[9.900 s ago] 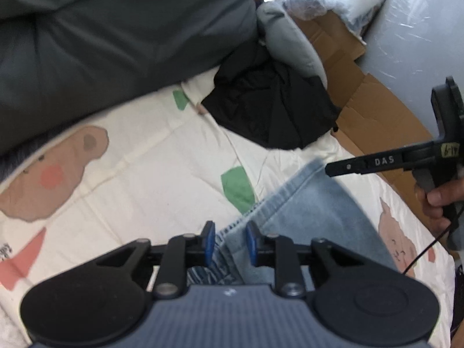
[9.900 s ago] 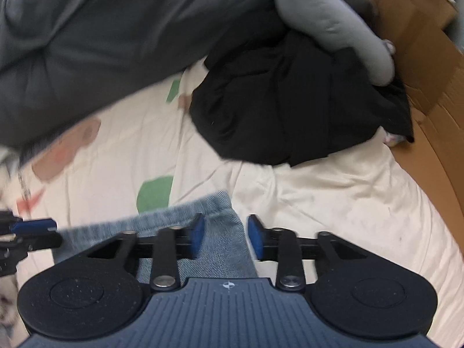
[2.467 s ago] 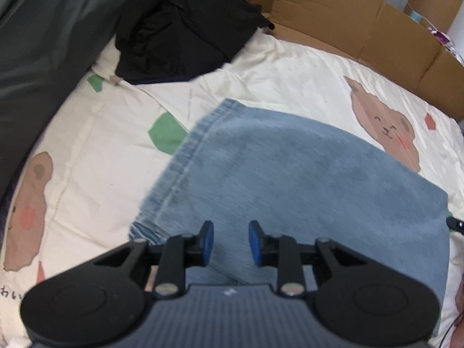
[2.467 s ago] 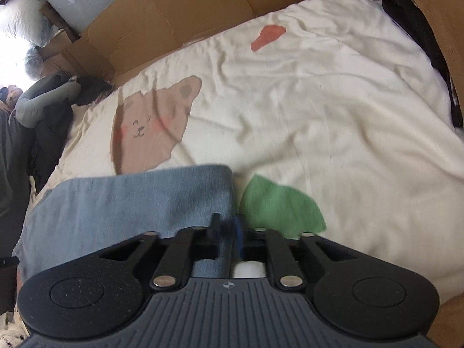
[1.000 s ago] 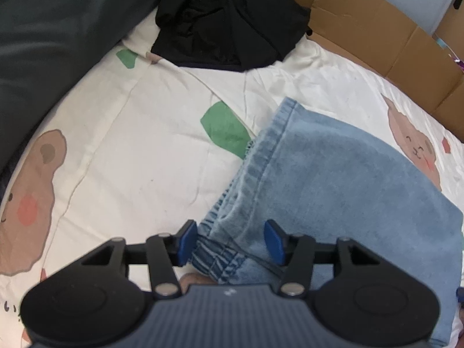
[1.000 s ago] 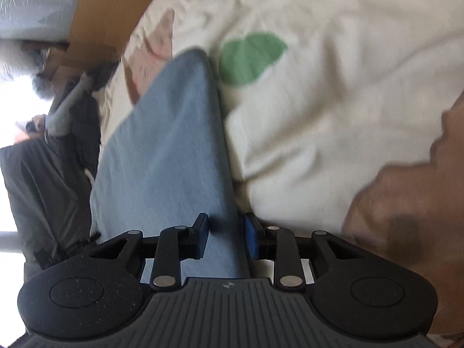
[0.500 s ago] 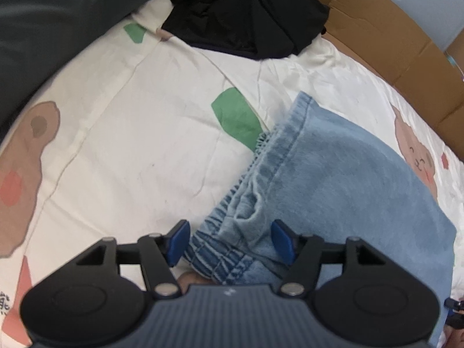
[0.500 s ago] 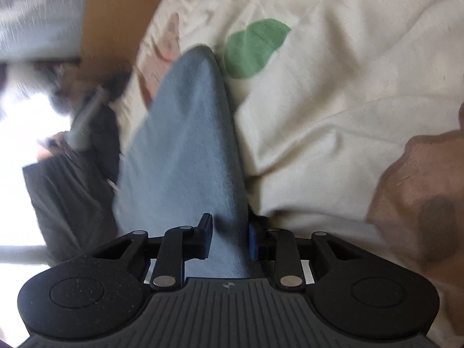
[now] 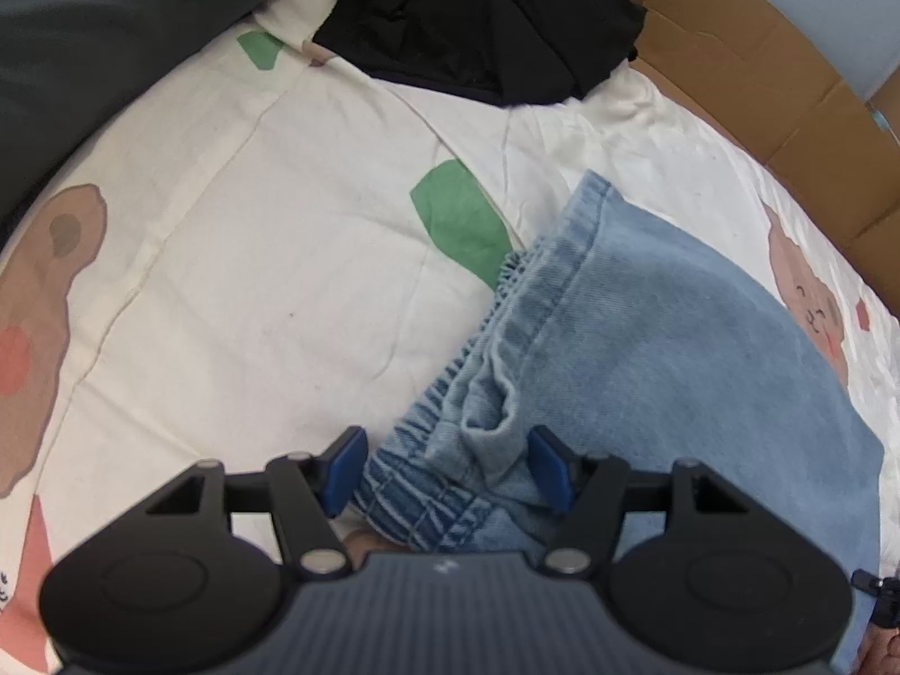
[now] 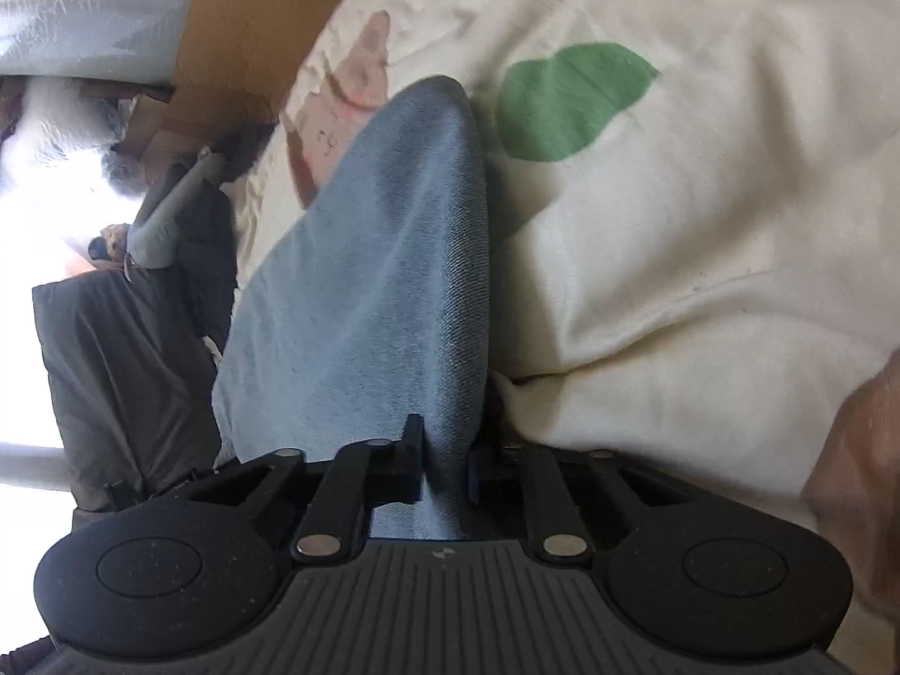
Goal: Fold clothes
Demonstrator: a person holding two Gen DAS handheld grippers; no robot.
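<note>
Folded light-blue jeans (image 9: 647,349) lie on a cream bedsheet (image 9: 253,259) printed with bears and green patches. My left gripper (image 9: 448,469) points steeply down at the bunched elastic waistband (image 9: 427,484). It is open wide, and the blue pads (image 9: 343,469) straddle the waistband without clamping it. In the right wrist view the folded edge of the jeans (image 10: 394,259) runs away from me as a raised ridge. My right gripper (image 10: 444,469) is closing its jaws on that fold, and denim fills the narrow gap between the pads.
A crumpled black garment (image 9: 478,17) lies at the far end of the bed. A dark grey duvet (image 9: 84,28) banks up on the left, and cardboard (image 9: 759,73) lines the right side. A grey sleeve (image 10: 169,214) and more cardboard (image 10: 242,17) show far left in the right wrist view.
The left jaws have spread wider and the waistband now sits between them. The right jaws have narrowed onto the denim fold, and that gripper has slid slightly along it.
</note>
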